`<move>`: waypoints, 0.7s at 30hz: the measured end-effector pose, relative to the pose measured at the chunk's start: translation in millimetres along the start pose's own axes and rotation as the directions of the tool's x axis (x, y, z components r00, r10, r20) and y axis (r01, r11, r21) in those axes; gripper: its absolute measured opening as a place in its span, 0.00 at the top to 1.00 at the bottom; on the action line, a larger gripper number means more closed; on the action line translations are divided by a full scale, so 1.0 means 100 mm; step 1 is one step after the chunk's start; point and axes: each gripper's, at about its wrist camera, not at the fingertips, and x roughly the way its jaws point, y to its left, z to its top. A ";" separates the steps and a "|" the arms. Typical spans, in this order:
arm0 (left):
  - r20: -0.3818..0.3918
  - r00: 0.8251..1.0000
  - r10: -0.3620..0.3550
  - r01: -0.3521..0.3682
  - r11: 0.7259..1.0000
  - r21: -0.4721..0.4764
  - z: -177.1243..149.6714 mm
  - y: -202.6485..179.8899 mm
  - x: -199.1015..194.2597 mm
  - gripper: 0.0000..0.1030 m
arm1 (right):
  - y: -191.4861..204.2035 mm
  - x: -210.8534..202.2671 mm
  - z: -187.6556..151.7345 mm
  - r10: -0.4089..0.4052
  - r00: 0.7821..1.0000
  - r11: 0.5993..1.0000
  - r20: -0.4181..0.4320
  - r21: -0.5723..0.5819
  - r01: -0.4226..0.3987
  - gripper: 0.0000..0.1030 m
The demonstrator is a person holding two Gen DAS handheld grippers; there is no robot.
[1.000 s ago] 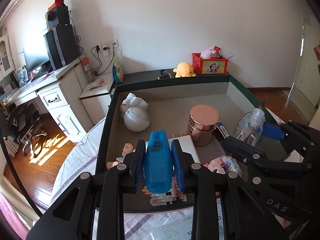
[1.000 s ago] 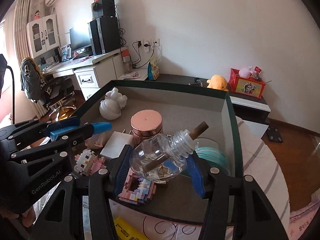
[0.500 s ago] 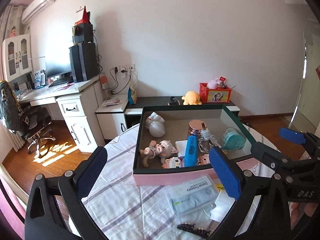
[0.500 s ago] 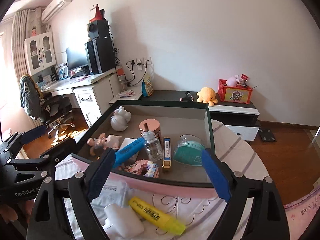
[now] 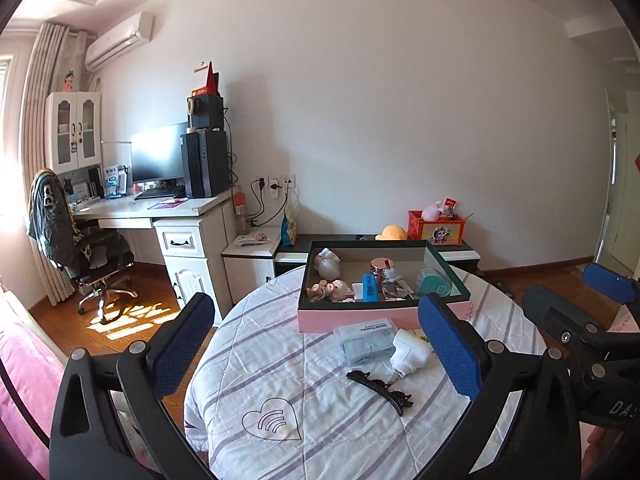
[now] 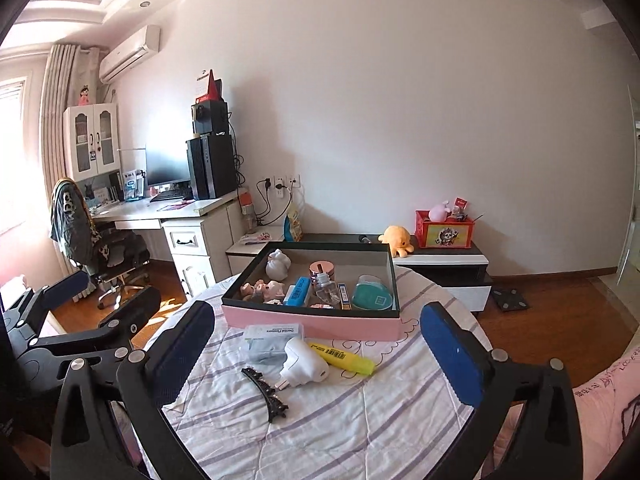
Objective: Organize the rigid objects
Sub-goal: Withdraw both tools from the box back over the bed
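Note:
A pink box with a dark rim (image 5: pixel 384 316) (image 6: pixel 312 322) stands on the round table. It holds a blue bar (image 5: pixel 370 288) (image 6: pixel 298 292), a glass bottle (image 5: pixel 390 284) (image 6: pixel 325 285), a copper tin, pig figures and a teal case. In front of it lie a floss packet (image 6: pixel 270 338), a white plug (image 6: pixel 304 364), a yellow highlighter (image 6: pixel 344 358) and a black hair clip (image 6: pixel 266 392). My left gripper (image 5: pixel 316 344) and right gripper (image 6: pixel 320 348) are open and empty, well back from the box.
The table has a striped white cloth (image 5: pixel 304 392). A desk with monitor and chair (image 5: pixel 100 248) stands at the left. A low black cabinet (image 6: pixel 440 256) with a yellow plush and red box is behind the table. Wooden floor surrounds the table.
Both grippers let go of the blue bar and the glass bottle, which now lie in the box. Both grippers opened and pulled far back from the box.

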 end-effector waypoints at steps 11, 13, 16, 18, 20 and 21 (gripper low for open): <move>0.058 0.998 -0.011 0.011 1.000 0.002 -0.01 -0.03 -0.41 0.00 | 0.06 -0.51 -0.05 -0.023 0.999 1.000 0.044 -0.006 0.024 0.00; 0.063 0.998 -0.010 0.010 1.000 0.003 -0.01 -0.04 -0.43 0.00 | 0.06 -0.54 -0.05 -0.027 0.998 1.000 0.050 -0.008 0.027 0.00; 0.066 0.998 -0.010 0.009 1.000 0.005 -0.02 -0.05 -0.43 0.00 | 0.03 -0.54 -0.05 -0.030 0.998 1.000 0.054 -0.006 0.031 0.00; 0.063 0.998 -0.010 0.010 1.000 0.005 -0.03 -0.06 -0.43 0.00 | 0.02 -0.53 -0.06 -0.032 0.998 0.999 0.050 -0.004 0.033 0.00; 0.055 0.998 -0.009 0.008 1.000 0.008 -0.04 -0.07 -0.40 0.00 | -0.01 -0.49 -0.08 -0.031 0.999 1.000 0.043 0.001 0.031 0.00; 0.050 0.999 -0.009 0.009 1.000 0.010 -0.05 -0.08 -0.38 0.00 | -0.02 -0.47 -0.09 -0.033 0.999 0.999 0.037 0.003 0.033 0.00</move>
